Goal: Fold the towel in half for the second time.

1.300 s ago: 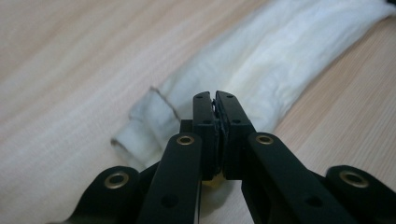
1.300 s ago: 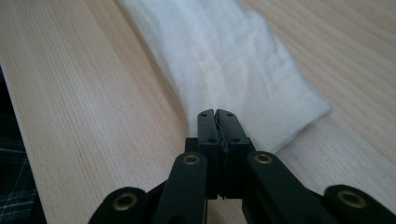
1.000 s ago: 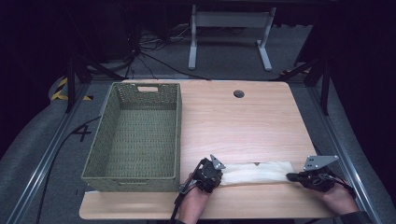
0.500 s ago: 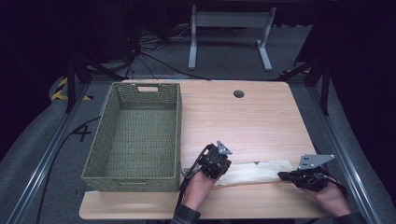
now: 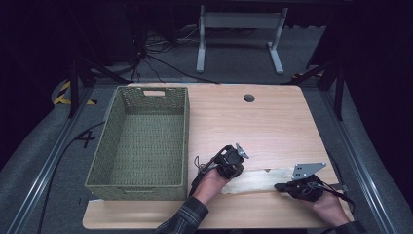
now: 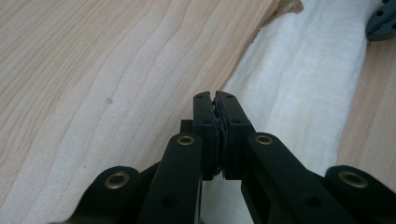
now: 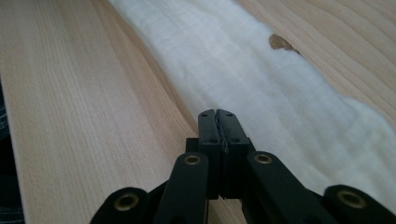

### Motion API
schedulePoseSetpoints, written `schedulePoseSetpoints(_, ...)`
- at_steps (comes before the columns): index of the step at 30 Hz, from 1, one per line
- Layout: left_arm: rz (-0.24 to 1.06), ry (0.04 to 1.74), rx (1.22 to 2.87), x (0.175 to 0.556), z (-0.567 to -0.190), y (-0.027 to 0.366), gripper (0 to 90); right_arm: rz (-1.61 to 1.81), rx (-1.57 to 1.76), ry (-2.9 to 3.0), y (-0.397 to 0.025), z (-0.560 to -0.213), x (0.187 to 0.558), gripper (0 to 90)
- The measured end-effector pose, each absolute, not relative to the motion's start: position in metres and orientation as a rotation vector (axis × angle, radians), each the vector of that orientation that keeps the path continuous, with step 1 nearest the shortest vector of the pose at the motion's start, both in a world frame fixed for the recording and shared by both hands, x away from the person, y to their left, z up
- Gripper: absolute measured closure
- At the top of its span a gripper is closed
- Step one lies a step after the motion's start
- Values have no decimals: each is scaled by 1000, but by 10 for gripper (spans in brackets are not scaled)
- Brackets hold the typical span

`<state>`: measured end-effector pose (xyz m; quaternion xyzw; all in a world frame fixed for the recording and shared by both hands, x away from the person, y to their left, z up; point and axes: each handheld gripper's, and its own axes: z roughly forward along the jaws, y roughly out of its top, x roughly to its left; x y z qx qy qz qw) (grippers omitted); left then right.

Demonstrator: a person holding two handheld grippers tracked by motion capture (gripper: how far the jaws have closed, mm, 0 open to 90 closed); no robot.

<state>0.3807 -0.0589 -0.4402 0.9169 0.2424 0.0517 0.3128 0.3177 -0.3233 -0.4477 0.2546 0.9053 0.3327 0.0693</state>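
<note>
Folding a white cloth (image 5: pixel 260 179) at the counter's (image 5: pixel 272 122) near edge, right of the basket (image 5: pixel 141 141).

Left claw (image 6: pixel 215 100) and right claw (image 7: pixel 218 116) both pressed together, each apparently pinching a cloth edge, though not certain. Next, likely: lift both ends evenly, carry across, lay flat without bunching.

A green woven basket (image 5: pixel 141 141) sits, seemingly empty, on the table (image 5: pixel 272 117).

L claw (image 5: pixel 233 163) moved up & right along white cloth (image 5: pixel 260 179); R claw (image 5: pixel 282 186) shifted slightly inward.
</note>
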Motion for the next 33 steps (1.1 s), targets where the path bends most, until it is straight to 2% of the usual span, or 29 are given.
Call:
schedulePoseSetpoints(12, 107, 621, 2493, 373, -444, -61, 876, 969, 787, 2708, -325, -450, 327, 898)
schedulePoseSetpoints(33, 102, 523, 2533, 333, -444, -59, 876, 1034, 769, 2720, -320, -452, 372, 898)
